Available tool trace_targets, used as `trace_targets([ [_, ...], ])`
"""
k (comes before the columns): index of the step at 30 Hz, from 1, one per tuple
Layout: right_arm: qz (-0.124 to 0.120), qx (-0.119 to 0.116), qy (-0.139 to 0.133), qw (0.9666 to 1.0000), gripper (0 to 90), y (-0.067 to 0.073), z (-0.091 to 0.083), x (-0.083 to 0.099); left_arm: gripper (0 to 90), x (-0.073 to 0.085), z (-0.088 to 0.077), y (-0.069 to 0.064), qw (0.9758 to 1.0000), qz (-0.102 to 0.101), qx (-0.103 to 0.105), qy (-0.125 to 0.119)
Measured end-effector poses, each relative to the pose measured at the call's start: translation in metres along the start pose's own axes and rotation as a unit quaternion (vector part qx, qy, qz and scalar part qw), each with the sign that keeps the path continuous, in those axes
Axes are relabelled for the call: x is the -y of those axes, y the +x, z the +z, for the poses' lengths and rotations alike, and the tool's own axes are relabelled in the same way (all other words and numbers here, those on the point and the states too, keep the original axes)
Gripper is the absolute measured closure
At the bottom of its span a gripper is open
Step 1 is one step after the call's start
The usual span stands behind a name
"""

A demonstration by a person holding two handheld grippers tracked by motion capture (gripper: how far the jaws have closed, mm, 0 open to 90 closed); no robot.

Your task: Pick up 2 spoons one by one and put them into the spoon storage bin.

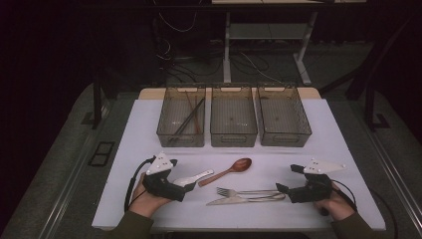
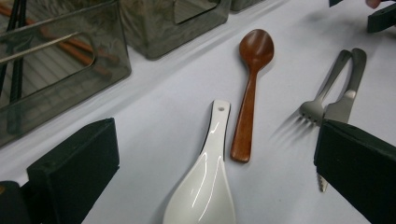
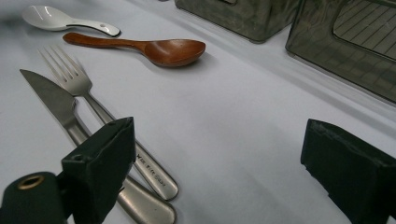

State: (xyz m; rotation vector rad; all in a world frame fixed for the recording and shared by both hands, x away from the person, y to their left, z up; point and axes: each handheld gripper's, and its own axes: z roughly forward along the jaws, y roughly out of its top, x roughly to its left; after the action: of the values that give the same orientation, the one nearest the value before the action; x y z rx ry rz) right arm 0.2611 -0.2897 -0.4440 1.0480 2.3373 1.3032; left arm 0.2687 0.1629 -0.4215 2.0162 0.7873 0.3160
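The white ceramic spoon (image 2: pixel 205 186) is located on the white table (image 1: pixel 149 129), at the near left, directly between the widely parted jaws of the left gripper (image 1: pixel 185 188); contact with the pads is not made. In the left gripper view its long axis is aligned from about 7 o'clock to 1 o'clock, the bowl being nearest the camera and the pierced handle end pointing away. The lower edge of the bowl is cut off by the frame there, and in the high view the bowl is partly covered by the gripper. Just beside the handle, at 3 o'clock, the wooden spoon (image 2: pixel 250 88) is laid almost parallel, its bowl directed away towards the bins; whether the two touch cannot be determined. Further toward 3 o'clock, the fork (image 2: pixel 322 93) and the knife (image 2: pixel 348 95) are placed side by side, the knife blade being partly hidden behind the right-hand jaw. The right gripper (image 1: pixel 284 190) is held with its jaws spread over the handles of these two, nothing being clasped. At 12 o'clock three clear bins (image 1: pixel 234 117) are set in a row; chopsticks (image 1: pixel 189 118) are seen in the leftmost.
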Motion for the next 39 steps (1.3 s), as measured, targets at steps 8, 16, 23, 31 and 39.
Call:
trace_targets([
  [8,-0.002,-0.001,-0.001,1.0000,10.1,0.000,0.000,0.000,5.0,0.013,0.005,0.001,0.9997,-0.011,-0.005,0.020],
  [16,-0.004,-0.002,0.000,1.0000,10.1,0.001,0.001,-0.001,22.5,0.019,0.005,0.008,0.9992,-0.023,-0.007,0.033],
  [23,-0.003,-0.001,0.000,1.0000,10.1,0.000,0.001,-0.001,35.7,0.022,0.004,0.014,0.9986,-0.035,0.002,0.040],
  [31,-0.005,-0.001,-0.001,1.0000,10.1,0.000,0.000,-0.001,42.3,0.024,0.005,0.015,0.9978,-0.030,0.010,0.058],
  [39,-0.005,0.000,0.000,1.0000,10.1,0.000,0.001,-0.001,46.0,0.025,0.007,0.015,0.9971,-0.031,0.010,0.068],
])
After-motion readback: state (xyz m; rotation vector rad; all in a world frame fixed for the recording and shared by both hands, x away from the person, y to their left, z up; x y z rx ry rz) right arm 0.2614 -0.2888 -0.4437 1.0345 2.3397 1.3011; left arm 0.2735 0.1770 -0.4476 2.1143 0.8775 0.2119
